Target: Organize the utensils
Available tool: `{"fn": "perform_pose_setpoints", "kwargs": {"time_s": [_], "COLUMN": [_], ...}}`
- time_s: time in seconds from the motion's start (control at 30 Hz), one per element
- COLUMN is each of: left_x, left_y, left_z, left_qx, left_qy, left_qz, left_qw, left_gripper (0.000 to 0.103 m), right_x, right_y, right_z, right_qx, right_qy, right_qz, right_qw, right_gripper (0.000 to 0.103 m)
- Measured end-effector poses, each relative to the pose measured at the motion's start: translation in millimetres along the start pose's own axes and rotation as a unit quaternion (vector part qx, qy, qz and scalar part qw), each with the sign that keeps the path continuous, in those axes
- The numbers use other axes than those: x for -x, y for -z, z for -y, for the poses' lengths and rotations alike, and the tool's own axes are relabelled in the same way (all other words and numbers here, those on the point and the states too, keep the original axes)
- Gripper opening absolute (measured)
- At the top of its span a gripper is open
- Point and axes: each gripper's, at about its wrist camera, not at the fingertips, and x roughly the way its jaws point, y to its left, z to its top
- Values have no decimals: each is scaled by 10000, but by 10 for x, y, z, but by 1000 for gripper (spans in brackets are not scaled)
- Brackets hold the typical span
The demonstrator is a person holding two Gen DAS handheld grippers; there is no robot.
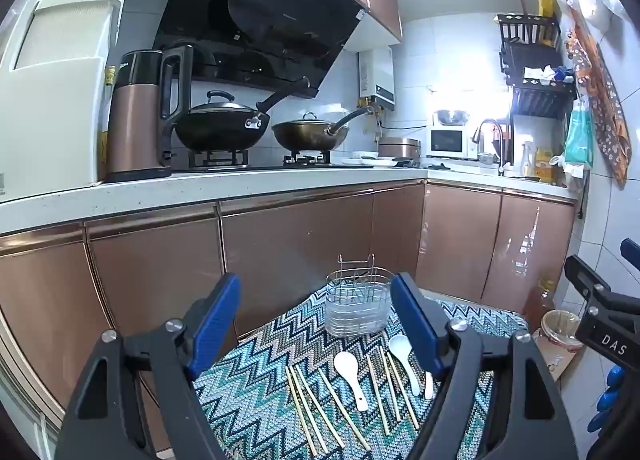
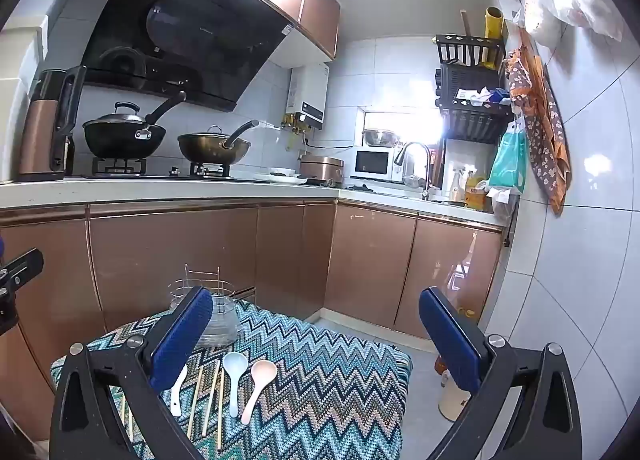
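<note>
A small table under a zigzag cloth (image 1: 260,392) carries the utensils. At its far edge stands a wire utensil holder (image 1: 358,304) with a clear tray inside. In front of it several wooden chopsticks (image 1: 320,408) lie loose, with three white spoons (image 1: 350,374) among them. My left gripper (image 1: 316,279) hovers open above the near side, nothing between its blue pads. My right gripper (image 2: 317,292) is open and empty too, to the right of the spoons (image 2: 234,380) and chopsticks (image 2: 208,400). Its left finger hides part of the holder (image 2: 224,320).
Copper cabinet doors (image 1: 296,252) run close behind the table under a white counter with a kettle (image 1: 140,120) and two woks. A lined bin (image 1: 560,334) and a bottle (image 2: 452,396) stand on the floor right of the table. A gloved hand (image 1: 608,400) shows at the right edge.
</note>
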Motion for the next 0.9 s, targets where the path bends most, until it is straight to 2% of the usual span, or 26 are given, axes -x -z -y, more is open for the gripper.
{"fn": "perform_pose_setpoints", "kwargs": {"time_s": [0.4,0.9], "left_x": [-130,-348], "left_y": [-66,19], "left_z": [61,38], "left_qx": [7,30], "left_qy": [23,10], "left_qz": [-10,-197], "left_qw": [10000,9998], "left_gripper": [76,76], "right_x": [-24,-324], "right_y": [-38,-17], "right_z": [19,126], "right_qx": [-3,-87], "right_qy": [-11,-65], "right_qz": [60,-76], "right_qw": [10000,9999], "right_gripper": [103,103]}}
